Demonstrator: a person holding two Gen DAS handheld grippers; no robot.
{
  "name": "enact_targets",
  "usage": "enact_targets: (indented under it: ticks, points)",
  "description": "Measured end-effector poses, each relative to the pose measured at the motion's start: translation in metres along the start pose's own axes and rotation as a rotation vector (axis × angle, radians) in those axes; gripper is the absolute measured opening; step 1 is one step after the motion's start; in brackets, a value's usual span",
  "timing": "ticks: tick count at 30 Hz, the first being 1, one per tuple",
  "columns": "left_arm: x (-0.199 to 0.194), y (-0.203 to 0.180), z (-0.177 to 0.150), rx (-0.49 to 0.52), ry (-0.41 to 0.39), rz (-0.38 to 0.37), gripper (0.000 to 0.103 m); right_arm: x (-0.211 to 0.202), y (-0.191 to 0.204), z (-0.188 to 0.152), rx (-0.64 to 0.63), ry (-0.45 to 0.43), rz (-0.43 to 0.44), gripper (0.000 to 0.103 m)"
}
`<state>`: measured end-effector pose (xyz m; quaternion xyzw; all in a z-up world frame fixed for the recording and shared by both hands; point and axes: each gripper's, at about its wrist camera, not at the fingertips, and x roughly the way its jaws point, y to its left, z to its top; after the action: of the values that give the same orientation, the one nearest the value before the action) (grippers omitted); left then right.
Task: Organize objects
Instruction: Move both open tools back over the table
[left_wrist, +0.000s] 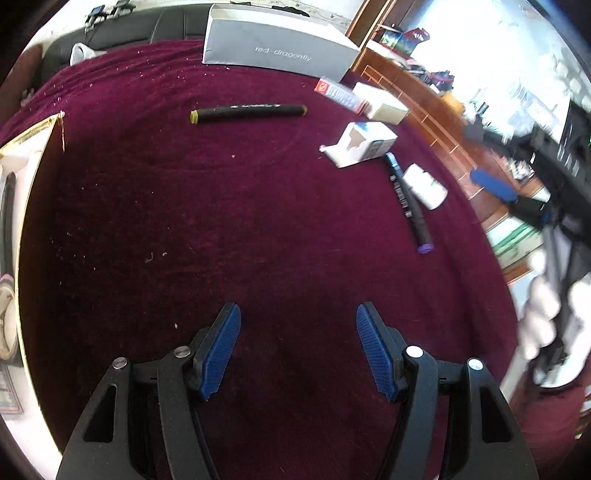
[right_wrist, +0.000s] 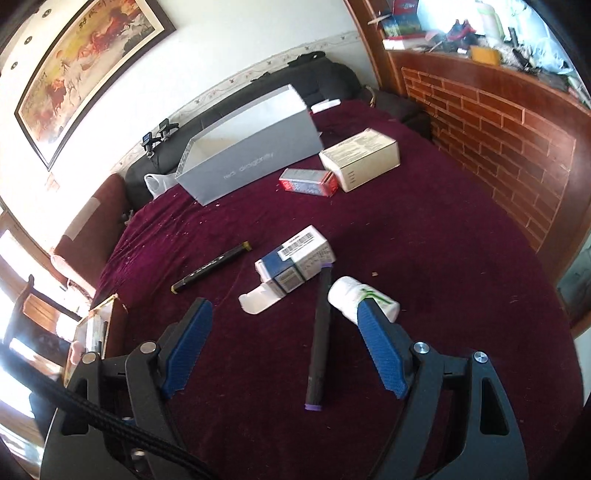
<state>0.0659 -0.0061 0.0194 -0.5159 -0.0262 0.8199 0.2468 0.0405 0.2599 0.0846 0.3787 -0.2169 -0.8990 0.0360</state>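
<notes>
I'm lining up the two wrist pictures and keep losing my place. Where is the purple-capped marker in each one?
Left wrist view: the purple-capped marker lies right of centre, its purple end nearest the camera, beside the white bottle.
Right wrist view: it lies at lower centre, between the open fingers of the right gripper.
Shared landmark: the grey shoebox at the far edge of the maroon cloth.

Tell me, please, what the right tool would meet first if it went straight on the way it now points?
Probably the black marker with the purple cap, lying between the open right tool fingers on the maroon cloth; depth is unclear.
</notes>
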Motion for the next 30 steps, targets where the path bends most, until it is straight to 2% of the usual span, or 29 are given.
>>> enact_targets:
  ticks: [4, 7, 11, 15, 18, 20, 23, 24, 28, 30]
  points:
    - [0.001, -0.005, -0.006, 0.066, -0.048, 0.038, 0.062, 0.026, 0.017, 0.012, -0.015, 0.04, 0.049, 0.08]
    - [0.0, -0.005, -0.011, 0.078, -0.09, 0.002, 0.073, 0.062, 0.042, 0.027, -0.023, 0.115, 0.126, 0.081]
    - [-0.001, 0.005, -0.009, 0.035, -0.104, -0.067, 0.075, 0.122, 0.077, 0.049, -0.092, 0.264, 0.197, 0.081]
    - [-0.004, 0.016, -0.009, -0.012, -0.122, -0.143, 0.078, 0.178, 0.109, 0.066, -0.201, 0.356, 0.16, 0.081]
    - [-0.002, 0.017, -0.006, -0.022, -0.126, -0.161, 0.079, 0.214, 0.124, 0.071, -0.268, 0.399, 0.093, 0.08]
    - [0.0, 0.017, -0.005, -0.023, -0.127, -0.173, 0.081, 0.23, 0.126, 0.07, -0.272, 0.433, 0.091, 0.08]
    - [0.0, 0.019, -0.004, -0.029, -0.129, -0.198, 0.083, 0.244, 0.126, 0.061, -0.273, 0.53, 0.125, 0.082]
    - [-0.001, 0.02, -0.004, -0.031, -0.13, -0.203, 0.084, 0.242, 0.126, 0.058, -0.281, 0.538, 0.137, 0.082]
    - [-0.001, 0.021, -0.003, -0.036, -0.132, -0.218, 0.085, 0.214, 0.118, 0.03, -0.215, 0.664, 0.347, 0.082]
    - [-0.001, 0.021, -0.004, -0.035, -0.131, -0.217, 0.085, 0.191, 0.115, 0.017, -0.233, 0.674, 0.393, 0.082]
